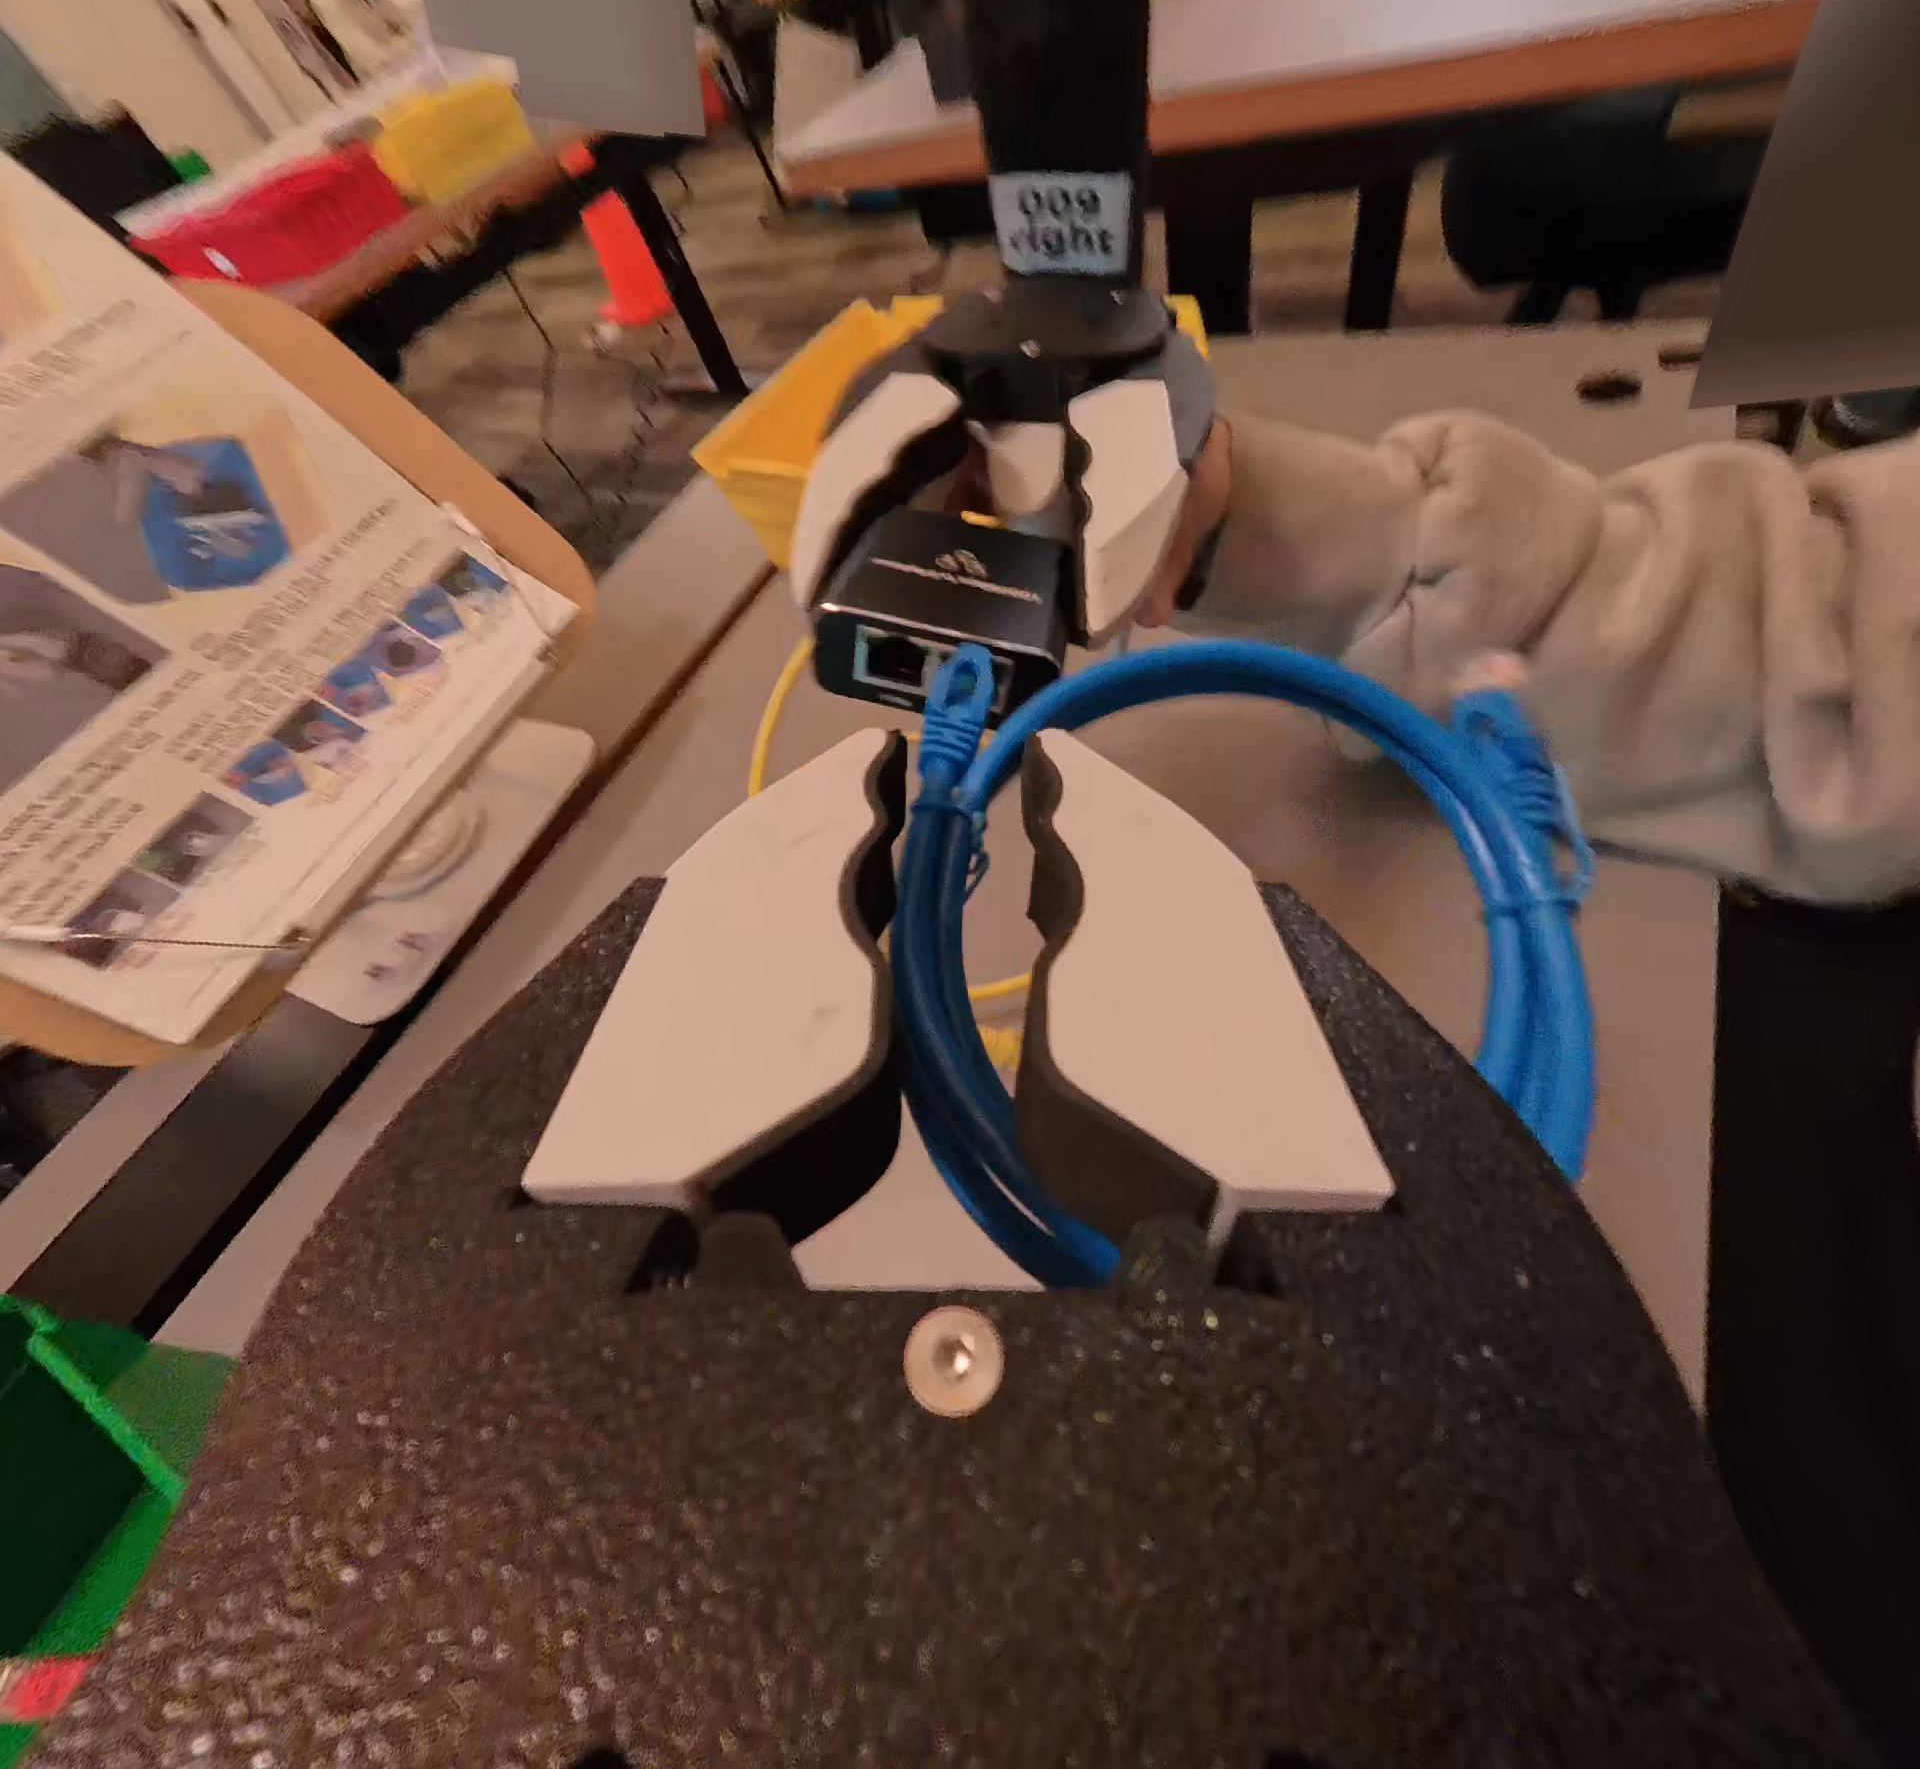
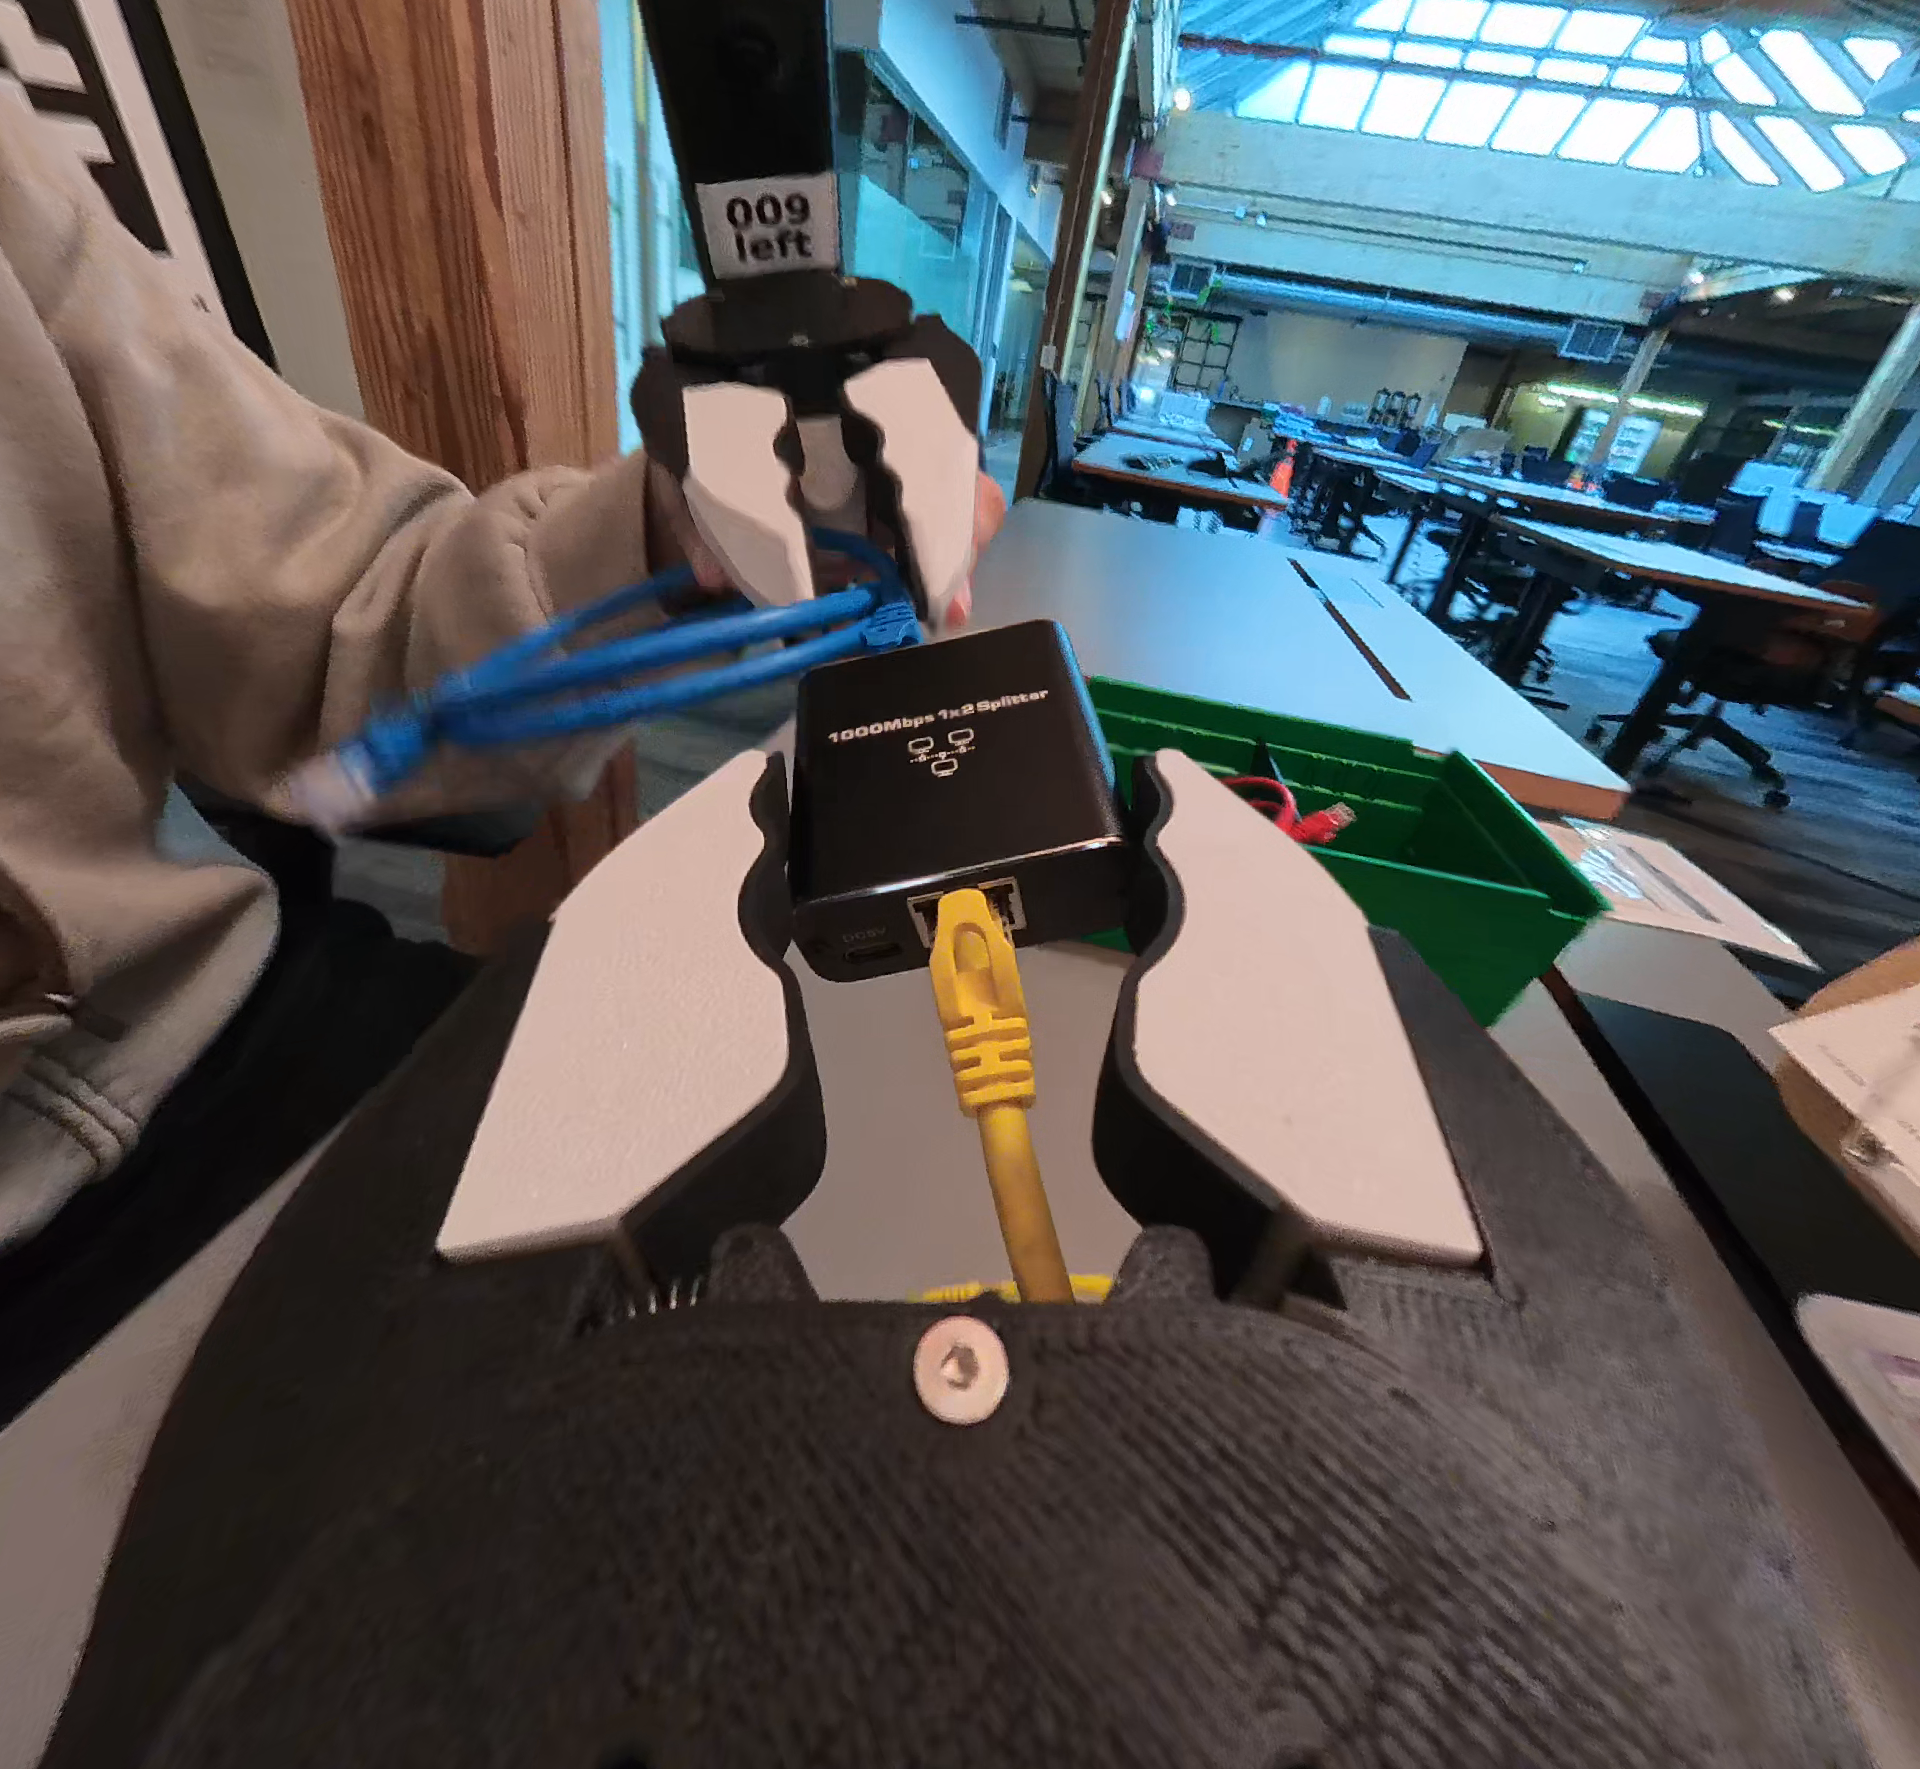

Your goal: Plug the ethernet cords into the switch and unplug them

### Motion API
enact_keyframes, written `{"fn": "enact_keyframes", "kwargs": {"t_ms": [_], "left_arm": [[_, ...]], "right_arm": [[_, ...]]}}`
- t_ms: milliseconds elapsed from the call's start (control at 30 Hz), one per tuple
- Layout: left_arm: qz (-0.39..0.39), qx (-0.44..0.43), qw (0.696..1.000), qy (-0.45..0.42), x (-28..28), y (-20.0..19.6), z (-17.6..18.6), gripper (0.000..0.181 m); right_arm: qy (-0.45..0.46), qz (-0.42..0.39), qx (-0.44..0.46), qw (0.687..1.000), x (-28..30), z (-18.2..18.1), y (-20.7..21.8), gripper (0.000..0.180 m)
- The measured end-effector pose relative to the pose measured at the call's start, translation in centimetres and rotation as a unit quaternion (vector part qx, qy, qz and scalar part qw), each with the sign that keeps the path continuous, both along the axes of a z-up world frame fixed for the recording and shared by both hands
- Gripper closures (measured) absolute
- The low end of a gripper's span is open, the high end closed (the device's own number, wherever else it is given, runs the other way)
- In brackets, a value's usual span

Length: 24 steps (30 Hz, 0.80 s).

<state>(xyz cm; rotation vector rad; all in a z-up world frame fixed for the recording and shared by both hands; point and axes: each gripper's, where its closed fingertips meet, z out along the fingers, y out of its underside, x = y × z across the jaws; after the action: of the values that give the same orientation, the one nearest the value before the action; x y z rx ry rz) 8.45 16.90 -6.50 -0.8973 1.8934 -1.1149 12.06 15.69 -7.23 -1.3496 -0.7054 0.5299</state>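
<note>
Your left gripper (image 1: 961,763) pinches the blue cord (image 1: 940,888), its plug at the switch (image 1: 940,623) port; your right gripper (image 2: 961,774) clamps that switch, yellow cord (image 2: 982,1023) plugged behind.

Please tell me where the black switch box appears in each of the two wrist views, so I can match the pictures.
Left wrist view: the black switch box is in the upper centre, held by the far right gripper, its ports facing the camera.
Right wrist view: it sits in the centre, between this gripper's own jaws, with the yellow cord plugged into its near face.
Shared landmark: the blue cord, held by the left gripper.
</note>
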Motion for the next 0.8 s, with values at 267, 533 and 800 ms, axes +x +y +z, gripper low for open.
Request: {"fn": "enact_keyframes", "kwargs": {"t_ms": [267,533,800], "left_arm": [[0.25,-0.075,0.965,-0.033,-6.2,17.1,2.3,0.144],[0.391,-0.152,0.893,0.163,-5.6,27.8,-11.2,0.144],[0.432,-0.286,0.834,0.19,-0.9,31.7,-16.3,0.143]], "right_arm": [[-0.005,-0.079,0.005,0.997,5.7,0.1,-2.5,0.116],[-0.038,-0.057,-0.02,0.997,4.2,-1.2,-1.8,0.116],[-0.045,-0.047,-0.028,0.998,3.5,-1.8,-1.3,0.116]]}}
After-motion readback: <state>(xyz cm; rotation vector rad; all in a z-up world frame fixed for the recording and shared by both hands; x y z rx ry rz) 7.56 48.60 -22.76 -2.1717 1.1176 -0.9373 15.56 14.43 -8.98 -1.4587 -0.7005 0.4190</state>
